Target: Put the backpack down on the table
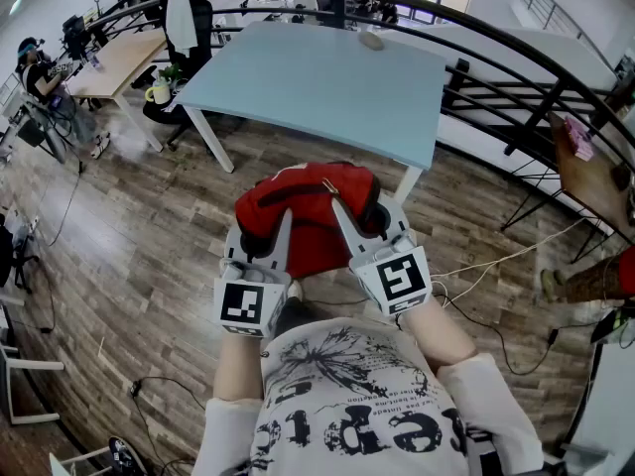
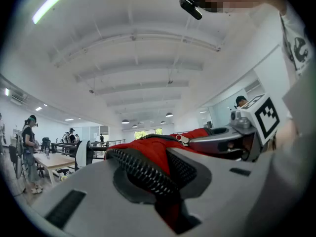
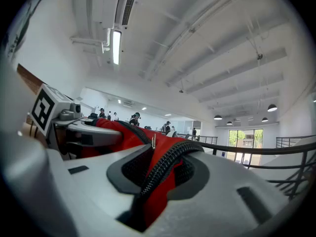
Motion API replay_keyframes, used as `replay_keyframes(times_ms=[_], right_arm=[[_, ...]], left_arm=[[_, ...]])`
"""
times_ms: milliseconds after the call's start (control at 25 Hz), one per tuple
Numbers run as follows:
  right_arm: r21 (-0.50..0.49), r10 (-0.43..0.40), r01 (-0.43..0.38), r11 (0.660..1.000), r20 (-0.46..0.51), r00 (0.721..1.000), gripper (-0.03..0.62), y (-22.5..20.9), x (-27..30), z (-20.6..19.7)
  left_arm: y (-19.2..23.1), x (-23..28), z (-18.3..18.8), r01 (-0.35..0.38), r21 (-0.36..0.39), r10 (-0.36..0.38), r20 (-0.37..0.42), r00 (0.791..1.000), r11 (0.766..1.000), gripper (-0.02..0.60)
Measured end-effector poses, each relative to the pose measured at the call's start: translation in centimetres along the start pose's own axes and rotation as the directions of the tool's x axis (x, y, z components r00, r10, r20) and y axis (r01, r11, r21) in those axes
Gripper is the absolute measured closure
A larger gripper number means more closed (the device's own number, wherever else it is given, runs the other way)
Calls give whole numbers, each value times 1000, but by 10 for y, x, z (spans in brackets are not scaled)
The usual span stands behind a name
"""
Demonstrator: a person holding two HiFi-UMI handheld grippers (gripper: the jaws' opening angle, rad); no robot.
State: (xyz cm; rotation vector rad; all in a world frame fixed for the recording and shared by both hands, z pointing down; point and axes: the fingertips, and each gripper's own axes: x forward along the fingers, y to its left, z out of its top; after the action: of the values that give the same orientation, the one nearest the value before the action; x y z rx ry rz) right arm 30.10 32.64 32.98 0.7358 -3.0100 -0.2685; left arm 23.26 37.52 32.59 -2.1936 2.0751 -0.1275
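A red backpack (image 1: pixel 313 216) with black zips hangs in the air between both grippers, in front of the person's chest and short of the light blue table (image 1: pixel 327 77). My left gripper (image 1: pixel 260 246) is shut on the backpack's left side; red fabric (image 2: pixel 153 152) and a black zip are pinched between its jaws. On the right side my right gripper (image 1: pixel 369 221) is shut on the bag as well, with red cloth (image 3: pixel 158 181) and a zip squeezed between the jaws. The bag's underside is hidden.
A small round object (image 1: pixel 371 40) lies at the table's far edge. A black curved railing (image 1: pixel 516 38) runs behind and to the right of the table. Cables (image 1: pixel 496 266) trail over the wooden floor. Desks, chairs and people (image 1: pixel 40 67) stand at the far left.
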Motion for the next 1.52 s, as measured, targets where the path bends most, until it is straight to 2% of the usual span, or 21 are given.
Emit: replay_keyframes(times_ms=[240, 480, 720, 1040, 1520], right_arm=[[-5, 1, -1, 1000, -6, 1000, 515, 2, -1, -2], [22, 5, -4, 1000, -17, 1000, 515, -2, 6, -8], [47, 30, -29, 998, -21, 999, 513, 1, 35, -23], [48, 43, -42, 998, -29, 999, 513, 13, 128, -28], [26, -16, 16, 1000, 6, 1000, 513, 3, 279, -11]], left_arm=[[1, 0, -4, -2, -6, 3, 44, 999, 1000, 522], [4, 9, -9, 1, -23, 0, 24, 1000, 1000, 522], [31, 16, -23, -23, -42, 23, -17, 1000, 999, 522], [116, 42, -48, -34, -54, 33, -20, 999, 998, 522], [255, 115, -47, 43, -17, -43, -1, 999, 999, 522]])
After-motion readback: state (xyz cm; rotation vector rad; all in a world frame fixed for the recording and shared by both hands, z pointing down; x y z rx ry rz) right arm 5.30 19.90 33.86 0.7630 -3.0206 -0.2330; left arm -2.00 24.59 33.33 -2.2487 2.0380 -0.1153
